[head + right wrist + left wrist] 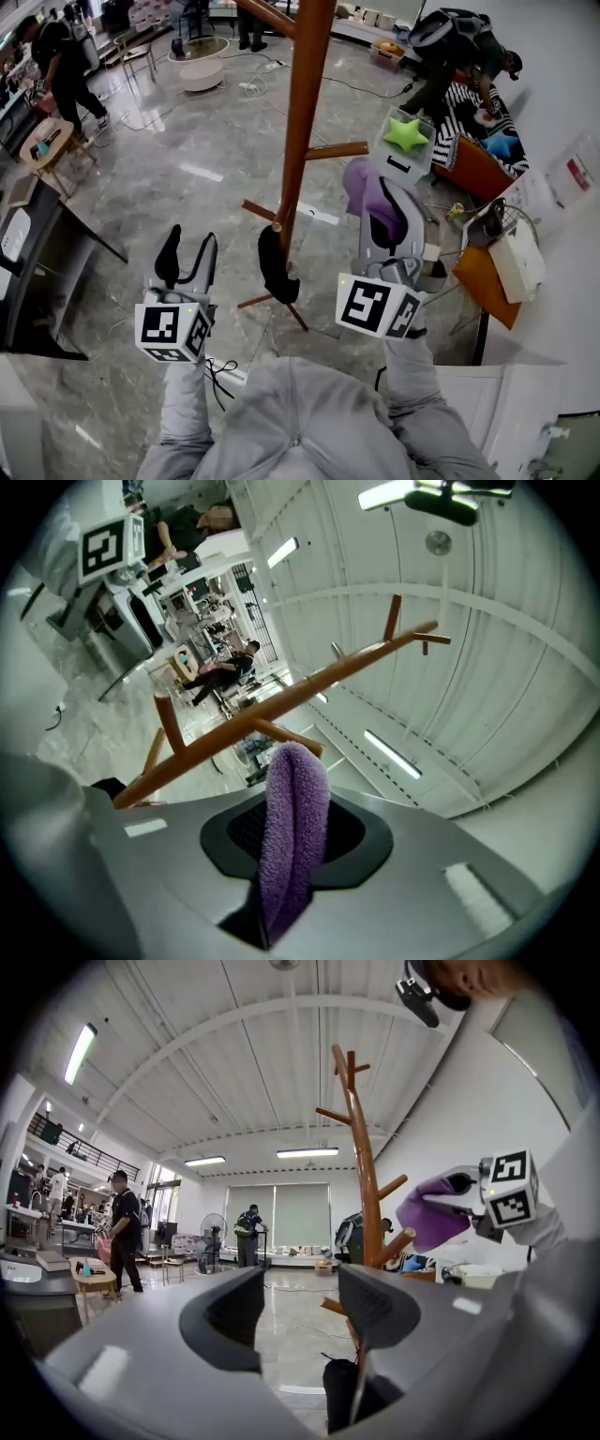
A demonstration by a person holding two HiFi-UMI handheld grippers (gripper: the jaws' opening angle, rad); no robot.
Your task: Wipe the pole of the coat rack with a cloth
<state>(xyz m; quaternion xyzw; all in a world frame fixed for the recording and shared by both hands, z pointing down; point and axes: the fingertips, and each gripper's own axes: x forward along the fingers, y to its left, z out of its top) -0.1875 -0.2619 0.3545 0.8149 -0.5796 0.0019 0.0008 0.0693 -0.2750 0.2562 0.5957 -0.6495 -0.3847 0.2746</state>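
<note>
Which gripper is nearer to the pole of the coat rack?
Right, it seems. The right gripper, shut on the purple cloth, is close beside the pole at its right; the left gripper, open, stands farther off to its left.

The left tongs (188, 246) are held to the left of the pole (302, 122), with the jaws apart and nothing between them. The right tongs (384, 204) are near the pole on its right side, with the jaws closed on the purple cloth (361, 186). Both forearms, in grey sleeves (183, 412), reach forward.
</note>
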